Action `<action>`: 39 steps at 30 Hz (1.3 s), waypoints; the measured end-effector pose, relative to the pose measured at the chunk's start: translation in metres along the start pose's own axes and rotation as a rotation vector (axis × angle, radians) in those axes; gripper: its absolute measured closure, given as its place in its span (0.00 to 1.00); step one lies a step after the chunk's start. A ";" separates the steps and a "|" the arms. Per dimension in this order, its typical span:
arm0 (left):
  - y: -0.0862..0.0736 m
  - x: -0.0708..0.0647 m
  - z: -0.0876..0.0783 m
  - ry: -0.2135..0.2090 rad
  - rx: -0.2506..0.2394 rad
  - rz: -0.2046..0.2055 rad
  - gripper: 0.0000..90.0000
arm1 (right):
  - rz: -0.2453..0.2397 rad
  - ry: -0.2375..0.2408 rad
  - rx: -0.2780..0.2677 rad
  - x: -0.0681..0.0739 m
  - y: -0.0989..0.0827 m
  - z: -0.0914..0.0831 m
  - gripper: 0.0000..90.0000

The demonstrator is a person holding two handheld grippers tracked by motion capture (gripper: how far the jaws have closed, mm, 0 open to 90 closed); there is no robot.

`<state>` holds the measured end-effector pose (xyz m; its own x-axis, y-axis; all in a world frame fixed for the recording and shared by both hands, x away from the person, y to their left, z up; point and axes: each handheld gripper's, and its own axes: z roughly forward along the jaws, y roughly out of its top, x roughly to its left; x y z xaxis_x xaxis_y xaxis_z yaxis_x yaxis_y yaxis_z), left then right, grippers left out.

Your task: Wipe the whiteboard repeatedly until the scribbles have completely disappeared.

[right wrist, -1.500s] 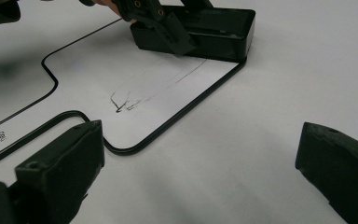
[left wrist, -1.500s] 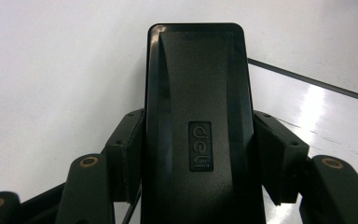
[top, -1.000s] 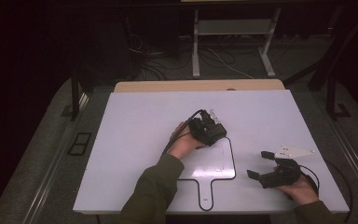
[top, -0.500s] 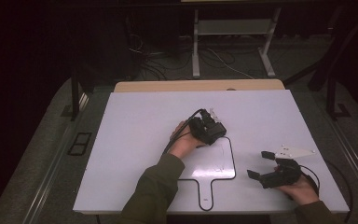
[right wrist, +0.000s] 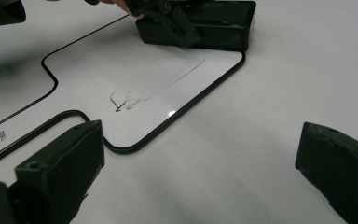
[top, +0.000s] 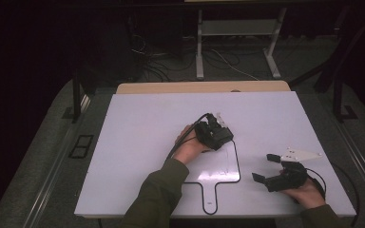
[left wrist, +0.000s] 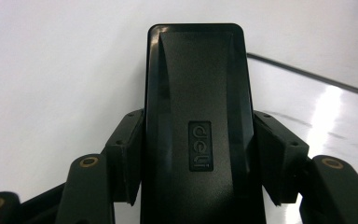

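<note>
A small white board [top: 218, 172] with a black rim and a handle lies on the table near the front edge. Faint dark pen marks [right wrist: 127, 101] show on its surface. A black eraser [left wrist: 198, 116] with a raised logo sits at the board's far right corner, and my left gripper [top: 217, 130] is shut on it, pads pressing both long sides. The eraser [right wrist: 223, 23] and left gripper [right wrist: 168, 18] also appear at the top of the right gripper view. My right gripper [top: 264, 167] rests to the right of the board, open, with bare table between its jaws.
The white table top [top: 142, 123] has free room to the left and at the back. A wooden strip [top: 199, 87] runs along its far edge. Behind it, cables [top: 218, 59] and a metal stand [top: 237, 28] are on the dark floor.
</note>
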<state>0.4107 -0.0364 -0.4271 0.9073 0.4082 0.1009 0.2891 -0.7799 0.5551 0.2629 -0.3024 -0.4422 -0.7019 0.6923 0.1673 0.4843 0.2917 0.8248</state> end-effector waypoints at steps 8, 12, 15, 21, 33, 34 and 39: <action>0.002 -0.007 -0.001 -0.026 0.008 0.030 0.44 | -0.004 0.001 0.002 0.000 0.000 0.001 0.00; 0.008 -0.023 0.001 -0.048 0.011 0.089 0.44 | -0.004 0.000 0.002 0.000 0.000 0.001 0.00; 0.009 -0.026 0.002 -0.053 0.003 0.076 0.44 | -0.004 0.000 0.001 0.000 0.000 0.001 0.00; 0.009 -0.006 0.005 -0.009 0.006 0.047 0.44 | -0.004 0.001 0.001 0.000 0.000 0.000 0.00; 0.006 -0.037 -0.001 -0.080 0.003 0.099 0.44 | -0.004 0.001 0.001 0.001 0.000 0.000 0.00; 0.006 -0.037 -0.001 -0.083 0.003 0.098 0.44 | -0.006 0.001 0.001 0.001 0.000 0.001 0.00; 0.005 -0.021 0.000 -0.057 0.004 0.064 0.44 | -0.004 0.000 0.001 0.001 0.000 0.000 0.00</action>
<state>0.3927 -0.0487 -0.4265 0.9397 0.3302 0.0888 0.2314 -0.8053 0.5458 0.2624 -0.3015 -0.4420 -0.7039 0.6912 0.1636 0.4817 0.2953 0.8251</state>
